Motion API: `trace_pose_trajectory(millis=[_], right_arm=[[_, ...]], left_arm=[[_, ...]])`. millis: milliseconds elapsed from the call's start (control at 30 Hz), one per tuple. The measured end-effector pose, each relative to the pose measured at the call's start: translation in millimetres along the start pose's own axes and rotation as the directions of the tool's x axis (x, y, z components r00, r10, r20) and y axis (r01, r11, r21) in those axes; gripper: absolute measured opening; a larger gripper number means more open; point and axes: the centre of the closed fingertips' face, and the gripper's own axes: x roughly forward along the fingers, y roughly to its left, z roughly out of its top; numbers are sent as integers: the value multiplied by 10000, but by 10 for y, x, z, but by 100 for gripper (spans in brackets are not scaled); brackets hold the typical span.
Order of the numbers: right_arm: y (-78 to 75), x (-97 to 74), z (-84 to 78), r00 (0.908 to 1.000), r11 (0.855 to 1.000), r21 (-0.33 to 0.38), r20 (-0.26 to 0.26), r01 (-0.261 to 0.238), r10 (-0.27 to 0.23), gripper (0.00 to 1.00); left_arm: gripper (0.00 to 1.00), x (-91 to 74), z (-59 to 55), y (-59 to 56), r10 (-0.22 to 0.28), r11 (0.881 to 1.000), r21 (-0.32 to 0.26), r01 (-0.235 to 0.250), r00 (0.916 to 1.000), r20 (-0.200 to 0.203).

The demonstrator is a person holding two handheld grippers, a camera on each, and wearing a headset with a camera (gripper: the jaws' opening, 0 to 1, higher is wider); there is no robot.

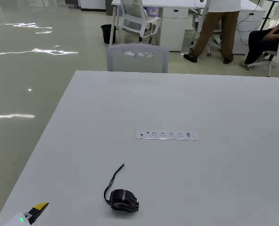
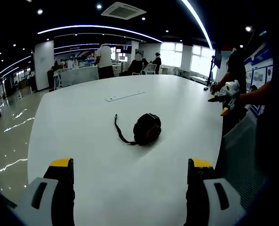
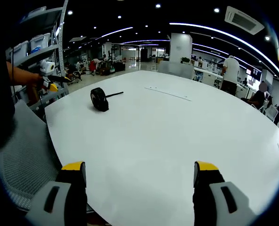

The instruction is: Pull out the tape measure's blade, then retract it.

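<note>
A black tape measure (image 1: 123,200) lies on the white table (image 1: 214,179) near its front left, blade in, its black wrist strap (image 1: 114,178) trailing away from it. My left gripper (image 2: 131,163) is open and points at the tape measure (image 2: 147,128), a short way from it; its yellow tip (image 1: 37,207) pokes in at the bottom left of the head view. My right gripper (image 3: 139,165) is open over the table's edge, far from the tape measure (image 3: 99,99). Each gripper view shows the other gripper held off the table: the right gripper (image 2: 227,96), the left gripper (image 3: 49,78).
A white socket strip (image 1: 166,135) is set into the table's middle. A grey chair (image 1: 137,57) stands at the far edge. A mesh chair back (image 3: 21,146) is close to the grippers. People stand and sit at desks (image 1: 177,19) beyond.
</note>
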Motion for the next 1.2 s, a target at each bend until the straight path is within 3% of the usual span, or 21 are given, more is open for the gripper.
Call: trace_pose_trajectory(millis=[233, 400, 767, 967, 1200], right_arm=[[44, 55, 38, 9998, 9994, -293, -103, -172, 169, 96], [35, 104, 90, 9997, 9994, -275, -81, -232, 230, 96], [64, 177, 179, 9988, 9980, -383, -35, -494, 493, 96], [56, 211, 211, 9985, 9976, -415, -26, -554, 553, 96], [51, 239, 231, 9982, 9975, -378, 3, -601, 601, 96]], left_arm=[[96, 96, 226, -46, -333, 9979, 543, 339, 9994, -103], [98, 210, 234, -47, -697, 9938, 847, 722, 9971, -316], [99, 328, 262, -6, -1012, 9846, 1361, 1097, 9926, -673], [99, 412, 354, 53, -1161, 9780, 1650, 1279, 9900, -797], [99, 524, 478, -1, -1492, 9663, 1973, 1652, 9844, -933]])
